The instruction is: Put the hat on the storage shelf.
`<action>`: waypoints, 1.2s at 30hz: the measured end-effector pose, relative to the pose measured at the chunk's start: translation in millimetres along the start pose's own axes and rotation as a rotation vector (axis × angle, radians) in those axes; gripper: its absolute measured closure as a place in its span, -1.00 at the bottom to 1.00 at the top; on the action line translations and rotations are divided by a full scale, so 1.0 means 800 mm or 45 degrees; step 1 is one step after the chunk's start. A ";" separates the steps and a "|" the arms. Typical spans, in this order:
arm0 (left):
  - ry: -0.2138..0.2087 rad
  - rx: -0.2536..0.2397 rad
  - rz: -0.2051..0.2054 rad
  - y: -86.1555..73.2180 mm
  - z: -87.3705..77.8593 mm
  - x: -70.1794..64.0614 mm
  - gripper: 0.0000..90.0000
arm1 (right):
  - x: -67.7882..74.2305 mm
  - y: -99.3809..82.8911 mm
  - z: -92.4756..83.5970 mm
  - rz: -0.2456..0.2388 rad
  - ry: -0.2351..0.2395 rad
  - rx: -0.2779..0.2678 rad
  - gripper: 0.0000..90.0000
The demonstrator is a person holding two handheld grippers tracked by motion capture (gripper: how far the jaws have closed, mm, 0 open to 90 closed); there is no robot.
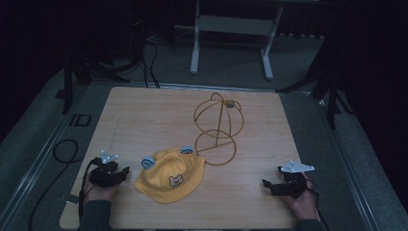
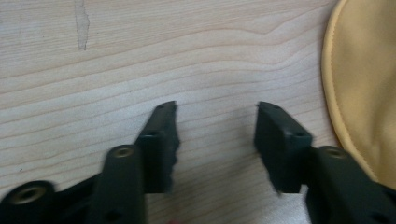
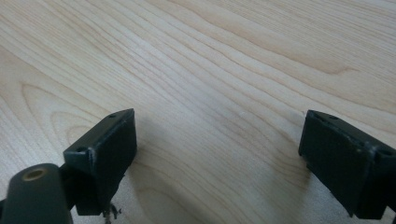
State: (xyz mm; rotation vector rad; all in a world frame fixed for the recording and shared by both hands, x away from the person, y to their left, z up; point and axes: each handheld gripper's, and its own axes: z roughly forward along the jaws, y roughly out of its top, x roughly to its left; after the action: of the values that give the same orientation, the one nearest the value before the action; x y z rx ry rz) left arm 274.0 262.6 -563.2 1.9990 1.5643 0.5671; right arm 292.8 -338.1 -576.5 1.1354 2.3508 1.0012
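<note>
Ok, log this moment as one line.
left tongs: open, beside hat | right tongs: open, over bare table | wire stand: upright behind hat

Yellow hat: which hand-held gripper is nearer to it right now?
Left. The left hand-held gripper sits just beside the yellow hat, at its left edge, jaws open. The right hand-held gripper rests well off to the hat's right, over bare table.

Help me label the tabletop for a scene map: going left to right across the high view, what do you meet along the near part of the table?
Left gripper → yellow hat → gold wire stand, set farther back → right gripper.
</note>
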 end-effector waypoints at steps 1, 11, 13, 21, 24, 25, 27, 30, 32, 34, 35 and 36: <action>0.009 0.002 0.007 0.002 0.000 -0.002 0.19 | 0.000 0.000 0.000 0.000 0.000 0.000 -0.75; -0.078 0.001 0.017 0.011 -0.013 -0.007 0.23 | 0.000 0.000 0.000 -0.001 0.001 -0.001 -0.75; -0.073 0.015 0.032 0.010 -0.015 -0.008 0.23 | 0.000 0.000 0.000 -0.001 0.000 -0.001 -0.75; -0.104 0.008 0.036 0.004 -0.033 -0.001 0.21 | 0.000 0.000 0.000 -0.001 0.000 -0.001 -0.75; -0.113 -0.008 0.050 0.008 -0.046 0.001 0.21 | 0.000 -0.001 -0.001 -0.001 0.000 -0.001 -0.75; -0.118 -0.008 0.067 0.009 -0.050 0.001 0.21 | 0.000 -0.001 -0.001 0.000 0.000 -0.001 -0.75; -0.112 -0.004 0.089 0.011 -0.057 0.001 0.21 | 0.000 -0.001 -0.001 -0.004 0.000 0.000 -0.75; -0.132 -0.009 0.115 0.015 -0.069 0.001 0.21 | 0.000 -0.001 -0.001 -0.004 0.001 0.001 -0.75; -0.144 -0.002 0.138 0.017 -0.074 0.000 0.21 | 0.000 -0.001 -0.001 -0.004 0.001 0.000 -0.75; -0.156 -0.002 0.152 0.019 -0.078 -0.001 0.21 | 0.000 -0.001 -0.001 -0.005 0.001 0.000 -0.75; -0.160 -0.001 0.163 0.021 -0.080 -0.002 0.21 | 0.000 -0.001 -0.001 -0.004 0.001 0.000 -0.75; -0.163 -0.004 0.176 0.023 -0.082 -0.002 0.21 | 0.000 -0.001 -0.001 -0.004 0.001 0.001 -0.75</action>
State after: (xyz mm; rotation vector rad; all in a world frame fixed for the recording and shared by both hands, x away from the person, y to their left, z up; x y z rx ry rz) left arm 246.4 267.3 -501.1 2.1089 1.3568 0.4837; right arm 292.0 -339.1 -576.4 1.1314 2.3527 1.0001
